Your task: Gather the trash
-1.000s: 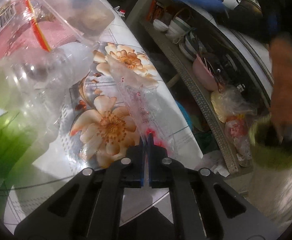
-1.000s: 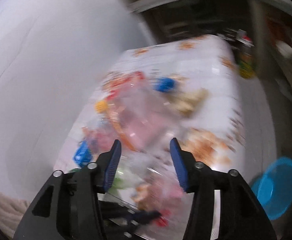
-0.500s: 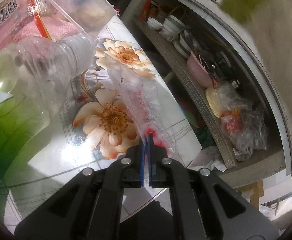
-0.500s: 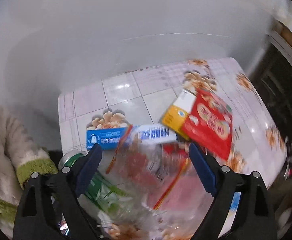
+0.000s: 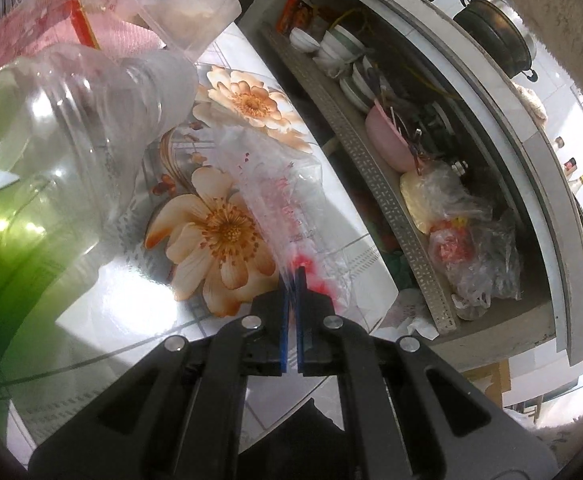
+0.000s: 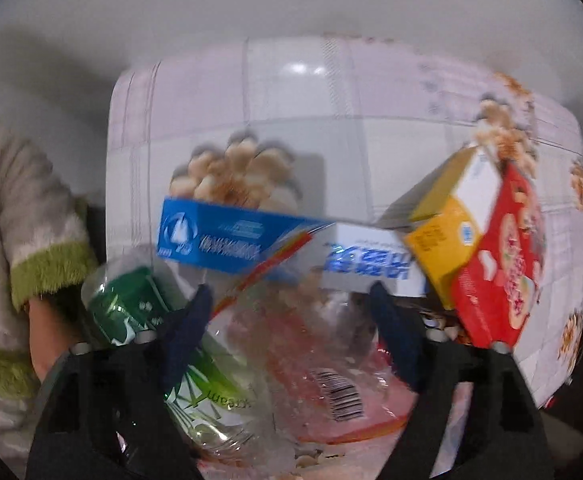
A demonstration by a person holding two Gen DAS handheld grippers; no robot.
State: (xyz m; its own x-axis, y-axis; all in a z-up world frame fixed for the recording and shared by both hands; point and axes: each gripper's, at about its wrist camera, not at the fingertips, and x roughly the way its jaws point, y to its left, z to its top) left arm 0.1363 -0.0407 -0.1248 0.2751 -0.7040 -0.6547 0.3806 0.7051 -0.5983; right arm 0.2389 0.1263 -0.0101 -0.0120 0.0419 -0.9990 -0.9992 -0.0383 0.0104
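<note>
Step in hand: holding the clear plastic bag (image 5: 279,196) ready while the other gripper goes to pick a piece of trash, as I judge it.
Left gripper (image 5: 291,280): jaws pressed together on the near edge of the bag, which has red print and lies limp over the flowered table (image 5: 103,320).
Right gripper (image 6: 291,312): points down over the heap; jaws about half wide and closing, the view blurred. Between them lies crumpled clear wrapping with a barcode (image 6: 331,384), but the pads do not press on it that I can see.
Where the trash is: gathered at the near side of the table. A green-labelled clear bottle (image 6: 139,312) lies to the left, a blue and white carton (image 6: 251,248) across the far side of the heap, a yellow box (image 6: 447,248) and a red packet (image 6: 503,260) to the right.
Person: a fluffy sleeve with a green cuff (image 6: 43,272) at the left edge of the right wrist view.
Beside the table: a shelf (image 5: 391,208) with bowls and bagged goods, seen from the left wrist.
Next move calls for: settling the jaws squarely on one piece, since the wrapping is thin and slippery and would probably slide out of a partial pinch; then carrying it to the bag's mouth, which likely must be spread wider.
Risk: the closing jaws could nudge the carton or bottle.
</note>
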